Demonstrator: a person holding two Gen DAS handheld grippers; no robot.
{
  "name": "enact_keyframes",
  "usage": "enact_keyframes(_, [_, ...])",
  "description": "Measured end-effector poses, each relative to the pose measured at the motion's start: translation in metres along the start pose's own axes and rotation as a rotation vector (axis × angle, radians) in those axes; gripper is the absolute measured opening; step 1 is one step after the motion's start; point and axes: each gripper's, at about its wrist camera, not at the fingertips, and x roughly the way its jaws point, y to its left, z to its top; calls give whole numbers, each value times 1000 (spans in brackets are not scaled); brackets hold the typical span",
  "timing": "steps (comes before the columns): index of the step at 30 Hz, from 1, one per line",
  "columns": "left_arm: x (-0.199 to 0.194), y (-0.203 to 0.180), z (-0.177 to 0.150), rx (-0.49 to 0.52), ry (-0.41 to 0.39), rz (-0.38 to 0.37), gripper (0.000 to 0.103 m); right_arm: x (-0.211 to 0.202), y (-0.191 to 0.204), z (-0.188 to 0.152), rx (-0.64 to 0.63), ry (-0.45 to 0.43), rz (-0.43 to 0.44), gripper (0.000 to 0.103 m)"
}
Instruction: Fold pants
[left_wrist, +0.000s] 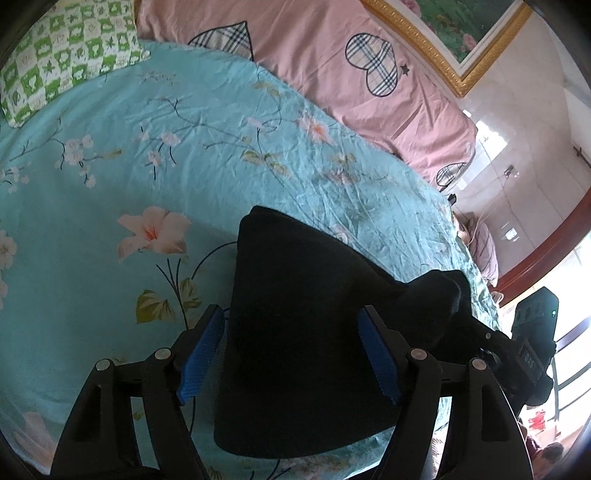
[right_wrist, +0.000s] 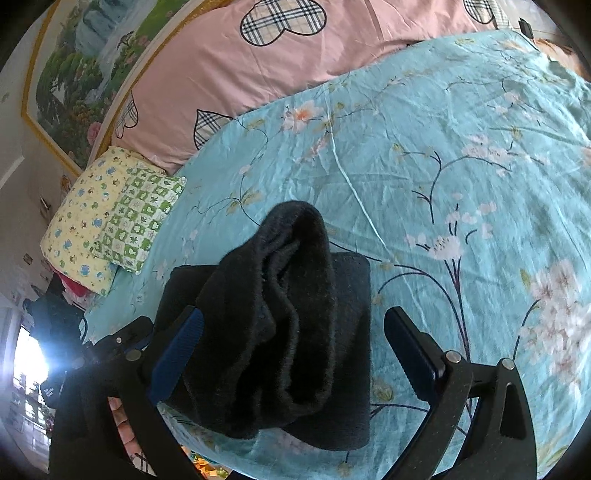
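Observation:
The black pants (left_wrist: 295, 332) lie folded into a thick stack on the turquoise floral bed sheet (left_wrist: 147, 184) near the bed's front edge. My left gripper (left_wrist: 291, 314) is open, its blue-padded fingers (left_wrist: 205, 347) on either side of the stack. In the right wrist view a bunched upper layer of the pants (right_wrist: 288, 325) is draped over the flat stack, partly between the fingers. My right gripper (right_wrist: 295, 321) is open, and its left finger (right_wrist: 177, 354) is against the cloth. The right gripper also shows at the far right of the left wrist view (left_wrist: 532, 350).
A pink quilt with plaid hearts (left_wrist: 351, 74) lies along the far side of the bed. A green checked pillow (left_wrist: 66, 51) and a yellow pillow (right_wrist: 81, 221) lie at the bed's end. A gold-framed painting (right_wrist: 74, 74) hangs on the wall.

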Motion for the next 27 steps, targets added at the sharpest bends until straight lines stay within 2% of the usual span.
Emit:
enact_keyframes(6, [15,6,-1,-2,35,36,75,6,-11,-9,23,17,6,98])
enact_keyframes(8, [18,10,-2,-17,45,27,75,6,-15,-11,29,16,15,97])
enact_keyframes(11, [23,17,-2,-40,60,11,75,5,-20,-13,31,16,29,91])
enact_keyframes(15, [29,19,-3,-44,69,18,77,8,-23,-15,44,32,66,73])
enact_keyframes(19, [33,23,-4,-57,82,14,76,9,-25,-17,53,40,93,73])
enact_keyframes(22, [39,27,-4,-82,98,-17,69,11,-29,-18,68,52,125,73])
enact_keyframes(24, [42,30,-6,-101,112,-49,56,12,-29,-18,71,59,139,73])
enact_keyframes(25, [44,30,-7,-110,121,-68,52,13,-31,-19,73,65,147,73])
enact_keyframes(27, [44,28,-8,-108,117,-59,51,13,-31,-19,68,69,153,73])
